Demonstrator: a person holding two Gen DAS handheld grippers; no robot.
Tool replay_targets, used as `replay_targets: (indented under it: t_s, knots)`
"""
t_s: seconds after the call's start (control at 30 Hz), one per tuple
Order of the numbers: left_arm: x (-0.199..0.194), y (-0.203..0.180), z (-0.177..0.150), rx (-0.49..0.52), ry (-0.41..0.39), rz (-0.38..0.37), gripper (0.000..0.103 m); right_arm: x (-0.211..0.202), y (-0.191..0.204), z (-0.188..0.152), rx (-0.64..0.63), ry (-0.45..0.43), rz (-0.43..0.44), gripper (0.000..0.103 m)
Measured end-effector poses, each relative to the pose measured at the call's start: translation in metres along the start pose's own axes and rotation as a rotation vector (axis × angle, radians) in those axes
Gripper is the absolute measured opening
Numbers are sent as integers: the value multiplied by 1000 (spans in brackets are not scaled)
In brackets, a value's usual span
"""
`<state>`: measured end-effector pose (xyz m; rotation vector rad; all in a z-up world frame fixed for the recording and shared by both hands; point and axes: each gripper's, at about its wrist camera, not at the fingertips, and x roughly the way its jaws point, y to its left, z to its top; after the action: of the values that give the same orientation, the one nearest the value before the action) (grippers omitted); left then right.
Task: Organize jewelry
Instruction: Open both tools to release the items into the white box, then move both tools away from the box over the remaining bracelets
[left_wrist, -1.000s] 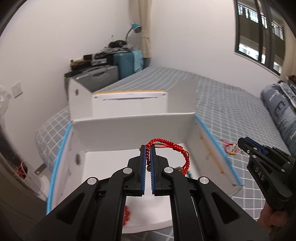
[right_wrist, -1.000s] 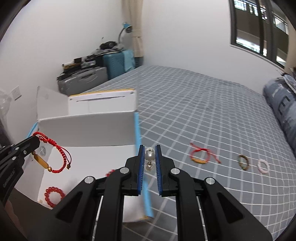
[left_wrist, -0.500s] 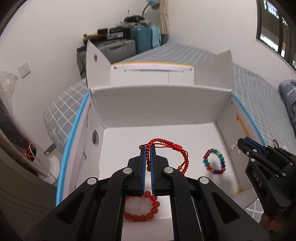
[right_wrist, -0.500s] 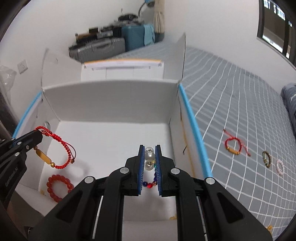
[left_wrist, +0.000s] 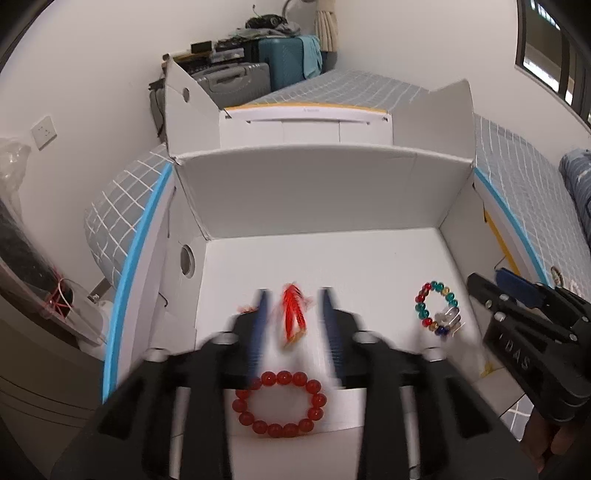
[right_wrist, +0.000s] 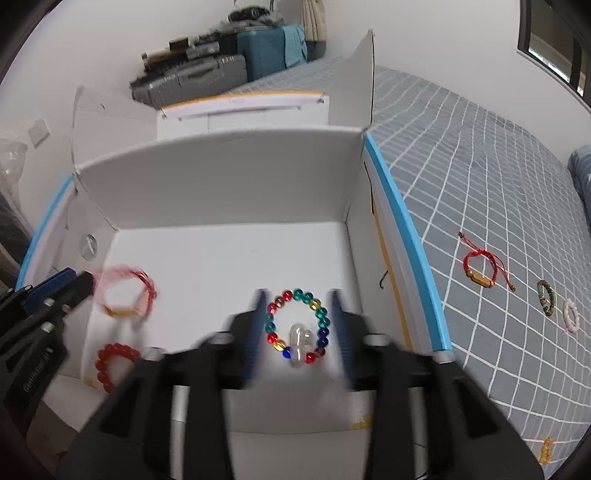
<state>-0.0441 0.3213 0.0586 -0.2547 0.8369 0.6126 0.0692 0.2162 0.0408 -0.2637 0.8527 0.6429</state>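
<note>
An open white box (left_wrist: 310, 199) with blue edges sits on the bed. My left gripper (left_wrist: 293, 325) is open over the box floor; a red cord bracelet (left_wrist: 293, 314) is blurred between its fingers, falling free, also in the right wrist view (right_wrist: 123, 295). My right gripper (right_wrist: 299, 325) is open above a multicoloured bead bracelet (right_wrist: 297, 325), with a clear bead bracelet (right_wrist: 300, 345) blurred just over it. A red bead bracelet (left_wrist: 279, 404) lies on the box floor near the front. My right gripper (left_wrist: 524, 332) shows at the right of the left wrist view.
On the grey checked bedspread (right_wrist: 480, 166) right of the box lie another red cord bracelet (right_wrist: 480, 267), a dark bead bracelet (right_wrist: 546, 297) and a white bead bracelet (right_wrist: 571, 315). Suitcases (right_wrist: 207, 70) stand against the far wall. A pillow (left_wrist: 578, 184) lies at right.
Both grippers have opened. The red cord bracelet has left the left fingers and the clear bead bracelet has left the right fingers, both dropping into the box.
</note>
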Motion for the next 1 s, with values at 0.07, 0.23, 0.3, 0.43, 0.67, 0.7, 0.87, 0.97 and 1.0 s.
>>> replay_targets:
  t_s: [0.07,0.23,0.3,0.43,0.67,0.7,0.87,0.97,1.0]
  knots:
    - [-4,2,1,-10,-18,4,54,-5,0,1,0,-17,9,53]
    - [-13,4,3,-25,-58,13,83,-19,-3,4,23,-78,6,79]
    - [-14,3,3,-24,-66,20,90,-23,-6,4,39,-102,-5,85]
    - [-17,-1,4,-17,-80,22,97,-30,-16,5,79,-123,-12,92]
    - [-28,-13,7,-12,-102,-3,97,-46,-34,2,112,-143,-61,95]
    - [-30,-15,8,-11,-105,-7,97,-49,-38,1,115,-145,-70,95]
    - [-40,-36,8,11,-122,-40,97,-70,-60,-7,135,-165,-102,95]
    - [-44,-50,8,26,-125,-61,97,-83,-78,-12,159,-177,-121,95]
    - [-47,-56,8,33,-128,-70,97,-87,-84,-14,167,-181,-126,95]
